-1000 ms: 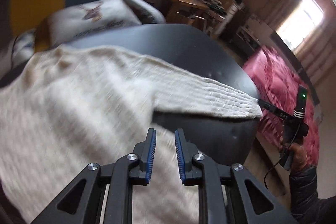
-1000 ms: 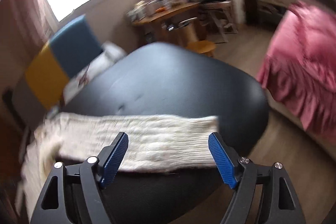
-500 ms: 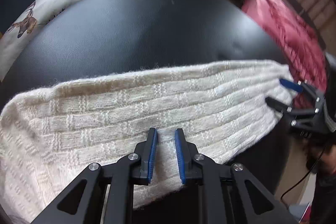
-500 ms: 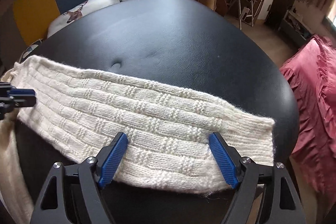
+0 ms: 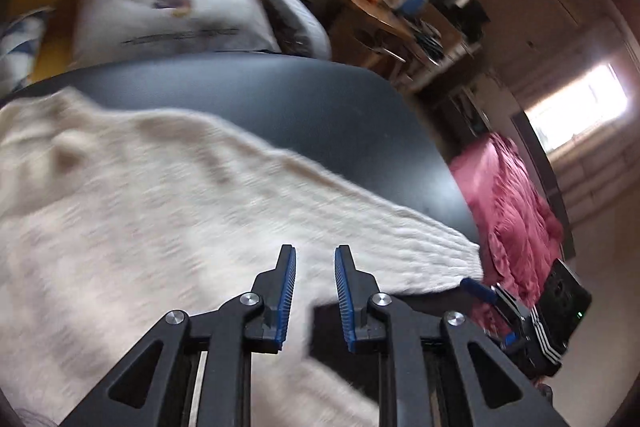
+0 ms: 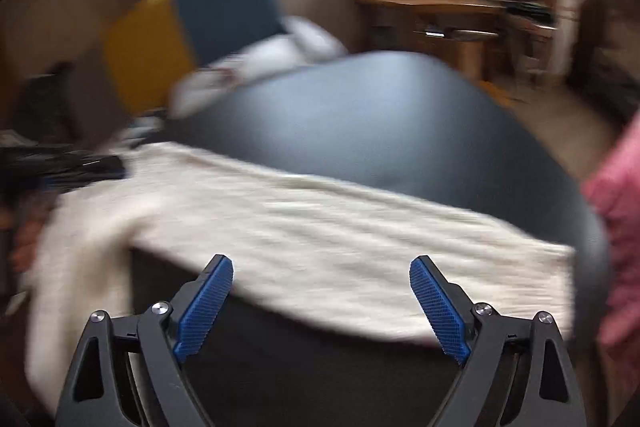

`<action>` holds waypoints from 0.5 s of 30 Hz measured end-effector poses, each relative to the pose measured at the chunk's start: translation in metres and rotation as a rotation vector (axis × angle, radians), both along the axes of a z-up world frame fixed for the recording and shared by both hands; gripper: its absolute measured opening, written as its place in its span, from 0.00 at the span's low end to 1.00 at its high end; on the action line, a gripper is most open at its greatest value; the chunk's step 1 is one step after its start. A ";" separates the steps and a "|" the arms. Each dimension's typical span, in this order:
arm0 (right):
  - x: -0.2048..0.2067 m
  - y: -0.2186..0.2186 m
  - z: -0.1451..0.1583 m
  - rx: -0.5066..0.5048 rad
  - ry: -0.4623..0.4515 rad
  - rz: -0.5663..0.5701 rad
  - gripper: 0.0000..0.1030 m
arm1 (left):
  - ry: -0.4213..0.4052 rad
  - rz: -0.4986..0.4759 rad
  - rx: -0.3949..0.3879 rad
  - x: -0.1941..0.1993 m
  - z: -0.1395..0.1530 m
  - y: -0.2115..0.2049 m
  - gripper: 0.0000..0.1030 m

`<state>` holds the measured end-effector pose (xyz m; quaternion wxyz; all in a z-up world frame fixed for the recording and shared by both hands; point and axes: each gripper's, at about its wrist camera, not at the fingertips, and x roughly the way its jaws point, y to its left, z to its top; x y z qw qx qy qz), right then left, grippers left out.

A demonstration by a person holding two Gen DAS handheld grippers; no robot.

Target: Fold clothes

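The cream sweater (image 5: 168, 195) was coarse ribbed knit wool, lying on a counter (image 6: 380, 131) of smooth, faintly glossy black leatherette, while the fingers (image 6: 206, 301) wore blue ridged rubbery pads.

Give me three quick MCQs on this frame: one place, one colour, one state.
1. Where does the cream knit lie?
A. across the near edge of the black table
B. on the floor
C. on the wooden desk

2. What colour are the tool pads?
A. red
B. blue
C. green

3. How does the right tool stand?
A. clamped on the knit
B. open, nothing pinched
C. out of view

Answers: 1 A, the knit spans the table's front edge and hangs over it; 2 B, ribbed blue pads show in both views; 3 B, jaws wide apart and opening, the knit lying beyond the pads.
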<state>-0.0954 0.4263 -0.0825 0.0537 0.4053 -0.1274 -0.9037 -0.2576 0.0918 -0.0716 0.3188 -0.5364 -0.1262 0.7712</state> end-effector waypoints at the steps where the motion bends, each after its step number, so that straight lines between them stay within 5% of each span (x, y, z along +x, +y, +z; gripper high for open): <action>1: 0.000 -0.021 0.000 -0.026 0.004 0.067 0.89 | -0.009 0.025 -0.002 0.008 -0.005 -0.016 0.19; 3: 0.000 -0.062 -0.006 -0.064 -0.006 0.192 0.86 | -0.014 0.063 -0.028 0.028 -0.015 -0.042 0.19; 7: 0.000 -0.125 -0.029 -0.004 -0.075 0.344 0.61 | -0.007 0.102 -0.070 0.066 -0.031 -0.076 0.19; 13: -0.010 -0.172 -0.054 0.203 -0.140 0.420 0.59 | -0.035 0.129 -0.085 0.094 -0.059 -0.095 0.19; 15: -0.003 -0.186 -0.052 0.298 -0.125 0.463 0.44 | -0.041 0.130 -0.093 0.098 -0.070 -0.094 0.19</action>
